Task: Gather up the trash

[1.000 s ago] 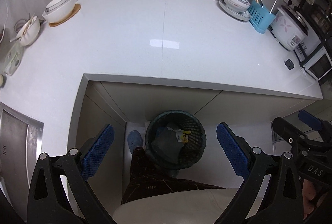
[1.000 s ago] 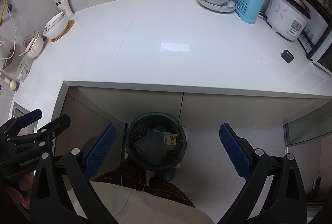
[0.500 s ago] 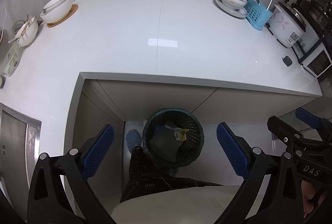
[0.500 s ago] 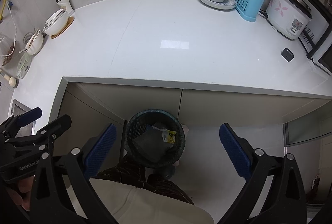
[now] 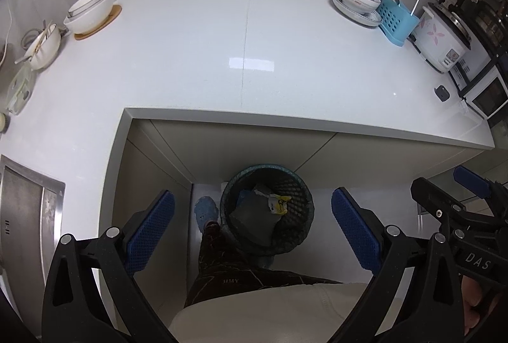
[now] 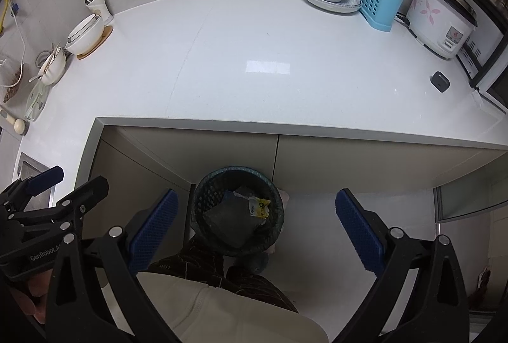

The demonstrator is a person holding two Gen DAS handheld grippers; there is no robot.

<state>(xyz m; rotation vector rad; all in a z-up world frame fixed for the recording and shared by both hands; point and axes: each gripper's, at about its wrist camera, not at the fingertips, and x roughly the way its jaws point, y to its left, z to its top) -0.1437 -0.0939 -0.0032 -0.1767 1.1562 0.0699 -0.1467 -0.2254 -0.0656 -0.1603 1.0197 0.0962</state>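
A dark mesh waste bin (image 5: 295,235) (image 6: 206,197) stands on the floor below the white counter's front edge. Inside it lie a grey bag and a crumpled yellow-and-white wrapper (image 5: 277,204) (image 6: 258,207). My left gripper (image 5: 252,227) hangs high above the bin, open, with nothing between its blue pads. My right gripper (image 6: 255,228) is likewise open and empty above the bin. Each gripper shows at the edge of the other's view. A person's legs and a blue shoe (image 5: 204,209) are beside the bin.
The white L-shaped counter (image 5: 222,57) carries bowls on a wooden mat (image 5: 90,14) at back left, stacked dishes (image 5: 357,0), a blue utensil holder (image 5: 397,20), a rice cooker (image 5: 439,39) and a small dark object (image 5: 442,92) at right. A steel sink (image 5: 22,209) lies left.
Both grippers have risen and pulled back a little, so the counter and bin look slightly smaller and lower. The jaws stayed open and empty.
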